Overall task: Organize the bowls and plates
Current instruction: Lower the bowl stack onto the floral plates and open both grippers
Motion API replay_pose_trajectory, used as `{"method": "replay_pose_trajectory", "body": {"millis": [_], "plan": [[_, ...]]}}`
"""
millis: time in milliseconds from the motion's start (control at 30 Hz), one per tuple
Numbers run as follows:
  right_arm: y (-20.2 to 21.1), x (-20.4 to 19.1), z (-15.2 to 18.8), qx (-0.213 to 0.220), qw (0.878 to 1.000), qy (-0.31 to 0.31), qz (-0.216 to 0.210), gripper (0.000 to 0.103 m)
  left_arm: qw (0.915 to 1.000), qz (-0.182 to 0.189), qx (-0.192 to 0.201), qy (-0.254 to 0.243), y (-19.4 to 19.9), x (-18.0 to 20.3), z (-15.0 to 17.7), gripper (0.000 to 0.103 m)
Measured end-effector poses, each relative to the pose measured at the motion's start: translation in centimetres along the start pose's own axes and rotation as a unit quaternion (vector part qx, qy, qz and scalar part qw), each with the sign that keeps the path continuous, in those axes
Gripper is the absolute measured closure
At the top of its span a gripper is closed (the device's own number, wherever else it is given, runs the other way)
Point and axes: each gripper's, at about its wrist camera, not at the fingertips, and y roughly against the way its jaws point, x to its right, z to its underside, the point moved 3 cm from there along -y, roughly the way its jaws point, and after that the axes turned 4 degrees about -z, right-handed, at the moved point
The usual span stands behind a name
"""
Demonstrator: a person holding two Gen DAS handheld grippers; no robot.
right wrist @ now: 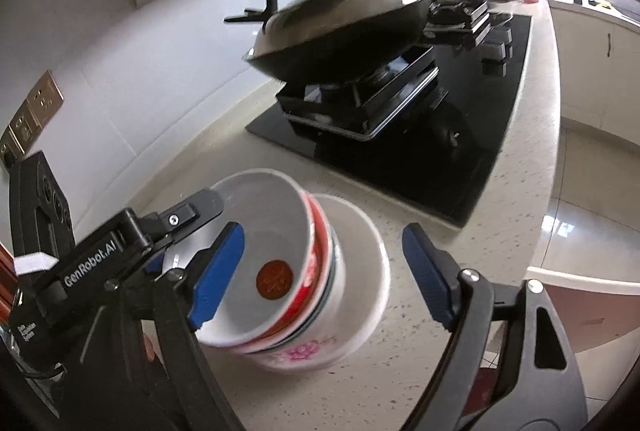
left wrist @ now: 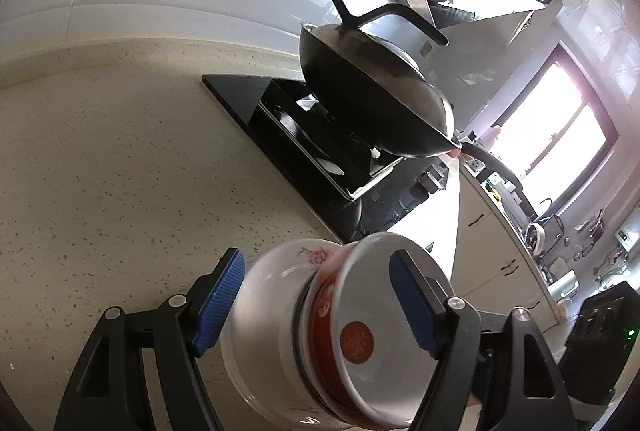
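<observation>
Bowls: a nested stack (right wrist: 304, 287) stands on the speckled countertop (right wrist: 420, 343), near its front edge and just before the black hob. Top bowl (right wrist: 260, 263) is white inside with a red round mark; the lowest one (left wrist: 264, 315) is white with a pink flower.
Left gripper (left wrist: 318, 305): tongs spread, one blue pad on each side of the stack; no pad seems to press on it.
Right gripper (right wrist: 324, 273): tongs spread too, the stack between them, the right pad well apart from it.
Risk: I judge the stack can tip if a pad catches a rim while going away, because the upper bowls look to sit a little slanted.
Surface: pale stone with dark specks, smooth, so bowls may slide.
Room: behind, a lidded wok (right wrist: 340, 31) on the gas burner, a steel hood above, a bright window far off.
</observation>
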Motion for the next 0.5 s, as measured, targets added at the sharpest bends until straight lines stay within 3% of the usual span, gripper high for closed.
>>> {"method": "replay_pose_trajectory", "body": {"millis": [333, 433, 500], "plan": [[6.4, 0.8, -0.4, 0.105, 0.994, 0.021, 0.022, 0.01, 0.9935, -0.057, 0.077, -0.062, 3.1, 1.3, 1.2, 0.011], [8.3, 0.8, -0.2, 0.136, 0.99, 0.032, 0.022, 0.007, 0.9899, -0.071, 0.098, -0.073, 4.8, 1.2, 1.8, 0.01], [9.8, 0.6, 0.3, 0.157, 0.986, 0.045, 0.023, 0.005, 0.9887, -0.074, 0.115, -0.061, 6.0, 0.9, 1.9, 0.0]]}}
